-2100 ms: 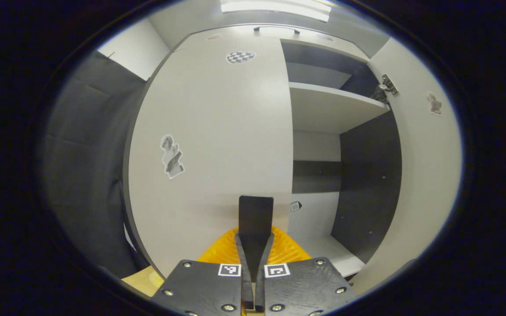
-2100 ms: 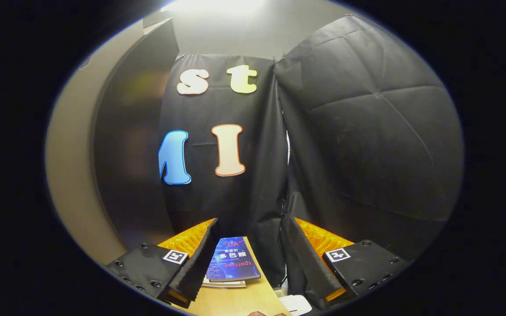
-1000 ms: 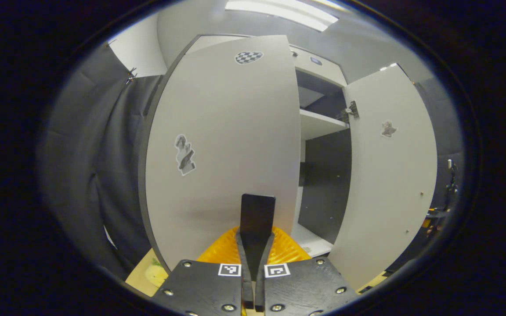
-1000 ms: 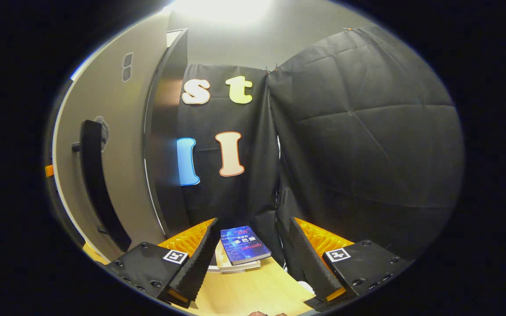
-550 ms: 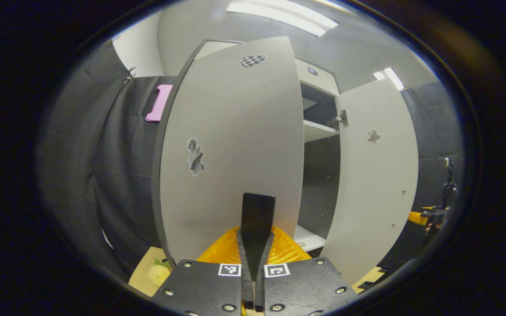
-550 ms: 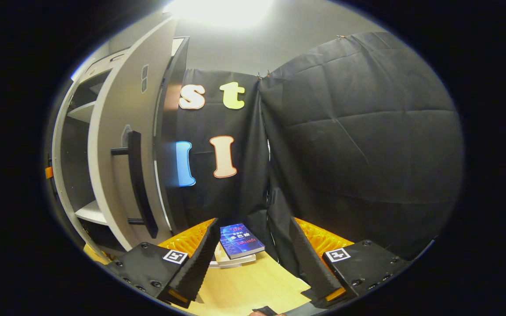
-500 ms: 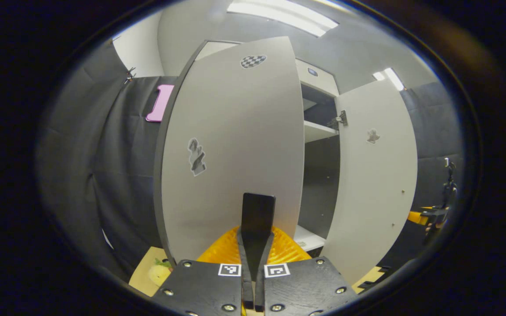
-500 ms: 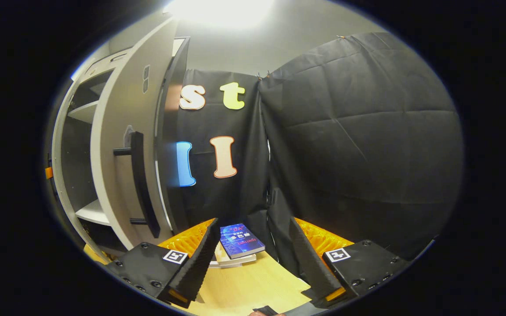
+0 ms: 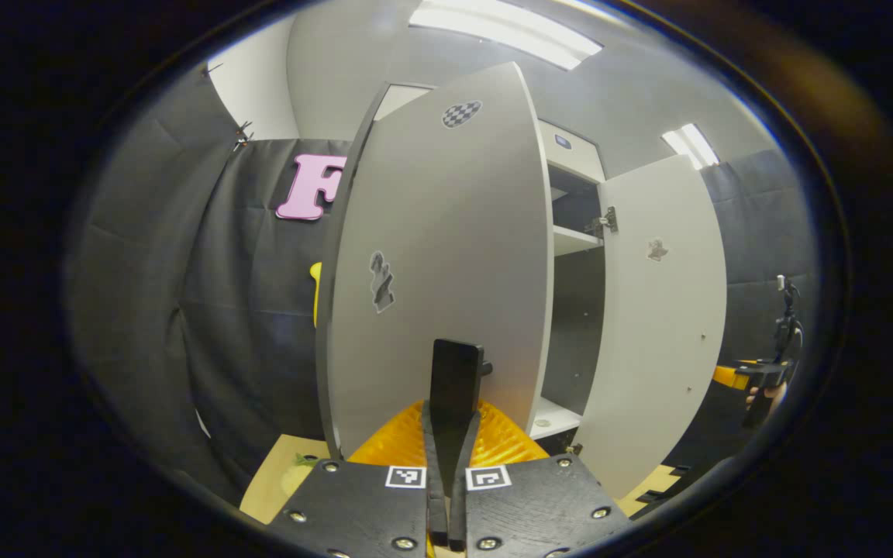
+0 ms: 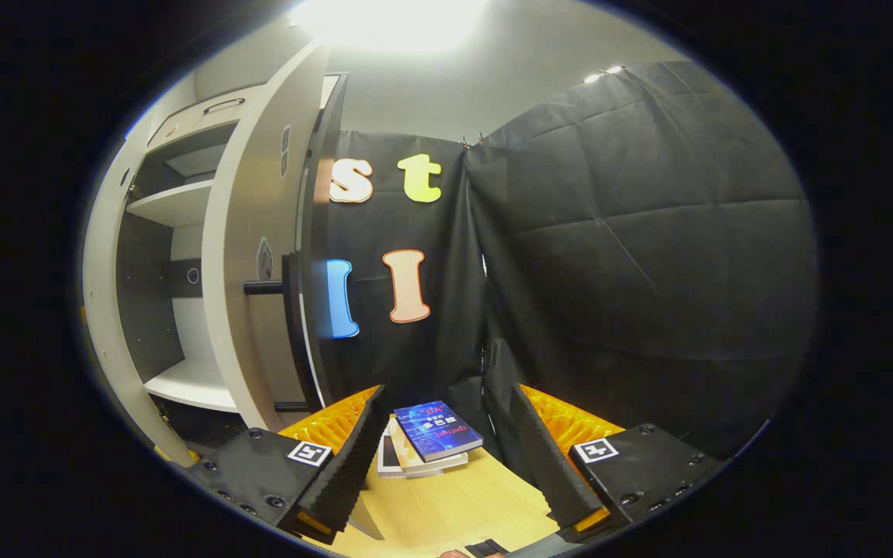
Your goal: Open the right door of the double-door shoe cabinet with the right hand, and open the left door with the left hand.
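In the left gripper view, the left gripper (image 9: 454,380) is held level before the swung-out left door (image 9: 446,256), its fingers pressed together on the door's dark handle (image 9: 456,370), whose lower part is hidden between them. The right door (image 9: 660,310) stands open beyond. At the far right edge, what may be a hand (image 9: 760,395) is cut off.

In the right gripper view, the right gripper (image 10: 446,457) is held with fingers apart, holding nothing, above a wooden table (image 10: 446,508) with books (image 10: 427,442). The right door is seen edge-on at left.

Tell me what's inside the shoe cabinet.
Through the open doors, the cabinet shows bare shelves: an upper shelf and a lower shelf, no shoes on them. The right door covers the rest of the interior here, and the left door hides the left half.
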The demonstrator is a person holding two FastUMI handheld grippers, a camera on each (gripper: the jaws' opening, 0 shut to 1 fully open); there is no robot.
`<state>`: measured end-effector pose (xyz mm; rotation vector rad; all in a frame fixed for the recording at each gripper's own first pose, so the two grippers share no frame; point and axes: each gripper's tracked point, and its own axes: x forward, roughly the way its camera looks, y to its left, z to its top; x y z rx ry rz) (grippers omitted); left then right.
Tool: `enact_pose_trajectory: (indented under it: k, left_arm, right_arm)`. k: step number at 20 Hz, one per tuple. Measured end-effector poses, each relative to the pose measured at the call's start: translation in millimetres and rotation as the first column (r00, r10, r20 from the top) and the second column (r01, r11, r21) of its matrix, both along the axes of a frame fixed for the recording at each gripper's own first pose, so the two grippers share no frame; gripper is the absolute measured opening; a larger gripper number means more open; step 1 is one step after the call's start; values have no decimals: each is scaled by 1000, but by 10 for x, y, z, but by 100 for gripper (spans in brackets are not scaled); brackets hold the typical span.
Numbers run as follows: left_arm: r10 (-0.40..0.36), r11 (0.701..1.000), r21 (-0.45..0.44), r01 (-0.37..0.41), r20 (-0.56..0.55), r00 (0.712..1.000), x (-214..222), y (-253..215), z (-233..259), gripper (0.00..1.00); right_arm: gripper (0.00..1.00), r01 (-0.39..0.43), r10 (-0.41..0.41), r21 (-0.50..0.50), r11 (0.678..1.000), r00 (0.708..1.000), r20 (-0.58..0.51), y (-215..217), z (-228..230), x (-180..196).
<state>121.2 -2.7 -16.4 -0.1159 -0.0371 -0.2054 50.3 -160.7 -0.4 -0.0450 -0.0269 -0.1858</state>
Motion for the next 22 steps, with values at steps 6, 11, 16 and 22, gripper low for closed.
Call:
enact_pose_trajectory:
  k: [6, 11, 16, 22]
  left_arm:
    - [22, 1000, 4, -22, 5, 1000, -20, 131, 3, 4]
    - [39, 998, 42, -38, -3, 999, -38, 249, -29, 4]
    - [80, 994, 70, -80, -2, 997, -38, 422, -41, 3]
    - [211, 973, 103, -208, -24, 977, -36, 846, -136, 2]
  right_arm:
    - [98, -11, 11, -20, 1000, 1000, -15, 118, -97, -38]
    - [98, -9, 9, 7, 1000, 1000, -5, 121, -85, -99]
    - [98, -2, 2, 3, 1000, 1000, -8, 114, -127, -181]
    - [98, -2, 2, 0, 1000, 1000, 8, 148, -52, -266]
